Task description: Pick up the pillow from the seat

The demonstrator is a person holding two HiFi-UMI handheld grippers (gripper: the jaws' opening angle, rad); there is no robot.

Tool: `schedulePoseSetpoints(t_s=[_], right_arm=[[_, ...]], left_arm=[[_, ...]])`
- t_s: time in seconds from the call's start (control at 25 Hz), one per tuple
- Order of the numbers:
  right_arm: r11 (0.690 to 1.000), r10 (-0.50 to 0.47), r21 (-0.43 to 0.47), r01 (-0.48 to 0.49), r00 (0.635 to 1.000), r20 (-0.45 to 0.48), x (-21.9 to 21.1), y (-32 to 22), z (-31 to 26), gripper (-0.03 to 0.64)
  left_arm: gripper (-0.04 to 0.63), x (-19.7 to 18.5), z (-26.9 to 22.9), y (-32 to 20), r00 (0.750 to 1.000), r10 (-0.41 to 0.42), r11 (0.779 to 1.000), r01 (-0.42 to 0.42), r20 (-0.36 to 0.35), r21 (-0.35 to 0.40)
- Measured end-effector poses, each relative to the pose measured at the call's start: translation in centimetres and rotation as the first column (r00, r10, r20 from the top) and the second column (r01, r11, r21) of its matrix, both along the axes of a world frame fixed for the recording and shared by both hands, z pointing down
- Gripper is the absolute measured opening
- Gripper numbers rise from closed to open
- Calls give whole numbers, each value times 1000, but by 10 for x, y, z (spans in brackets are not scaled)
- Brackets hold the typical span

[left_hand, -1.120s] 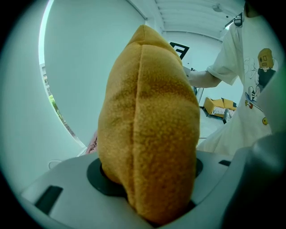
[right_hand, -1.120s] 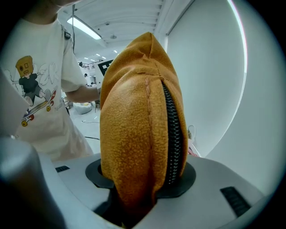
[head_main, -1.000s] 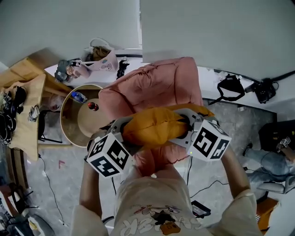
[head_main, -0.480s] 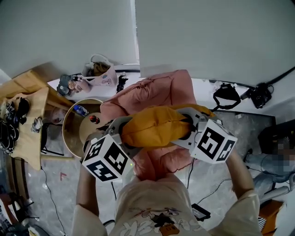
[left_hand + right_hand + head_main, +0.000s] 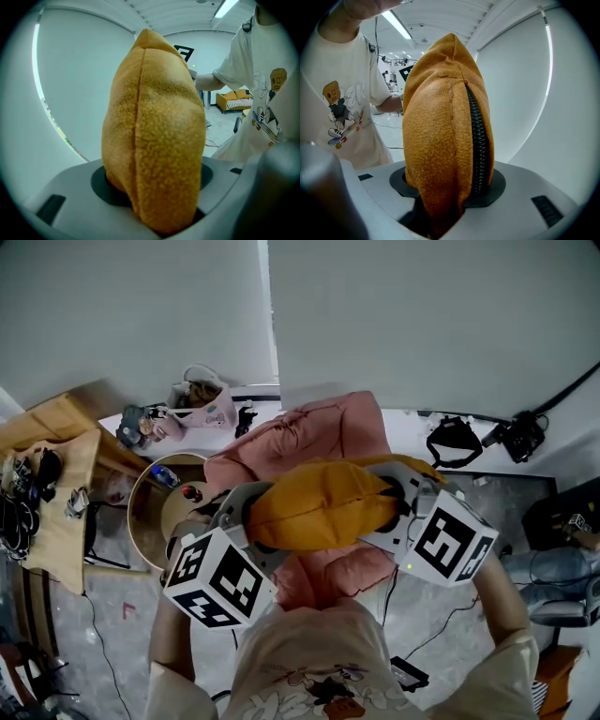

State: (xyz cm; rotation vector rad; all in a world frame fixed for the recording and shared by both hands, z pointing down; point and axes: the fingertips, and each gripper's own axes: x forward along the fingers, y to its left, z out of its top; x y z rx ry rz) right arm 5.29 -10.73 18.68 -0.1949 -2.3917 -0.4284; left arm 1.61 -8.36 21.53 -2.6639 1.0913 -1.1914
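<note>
A mustard-yellow pillow (image 5: 319, 504) is held in the air above the pink seat (image 5: 323, 427), apparently clear of it, near the person's chest. It is grasped at both ends: the left gripper (image 5: 249, 521) is clenched on its left end and the right gripper (image 5: 395, 499) on its right end, probably so that the soft bulk is kept level and not left to sag. The pillow is plump, with fuzzy, pebbled fabric; a dark zip is seen along the seam at its right end.
</note>
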Motion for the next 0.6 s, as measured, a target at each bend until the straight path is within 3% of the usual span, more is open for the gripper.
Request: schedulePoseSetpoints(t_s=[0.36, 0.6], right_arm=[[995, 52, 76, -58, 996, 74, 9, 16, -50, 230], [979, 144, 120, -162, 978, 150, 13, 15, -70, 229]], left_arm=[[269, 10, -52, 11, 1000, 16, 993, -18, 17, 121], [268, 17, -73, 8, 999, -34, 984, 40, -36, 173]])
